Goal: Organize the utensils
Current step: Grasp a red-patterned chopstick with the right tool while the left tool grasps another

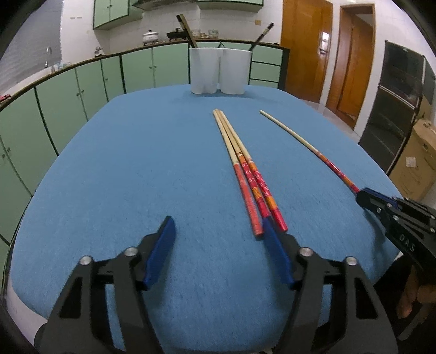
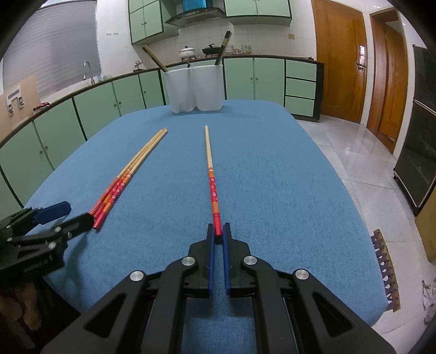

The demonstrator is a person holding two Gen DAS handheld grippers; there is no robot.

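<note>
Right gripper (image 2: 218,231) pinches single lacquered chopstick (image 2: 210,168); left gripper (image 1: 218,226) spread, bundle of three chopsticks (image 1: 242,168) at its 1 o'clock on felt cloth (image 1: 136,163).

A: What colours marked the chopsticks (image 1: 246,174)?
B: Pale wood tips; red handles with white blossoms and orange stripes.
A: And the rest?
B: Blue tablecloth (image 1: 136,163), white holder (image 1: 218,70), blue-padded black grippers.

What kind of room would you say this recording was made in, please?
Most likely a home kitchen: green cabinets run under a counter with a sink tap, a range hood hangs over a white pot, and chopsticks lie on the blue-covered table.
</note>
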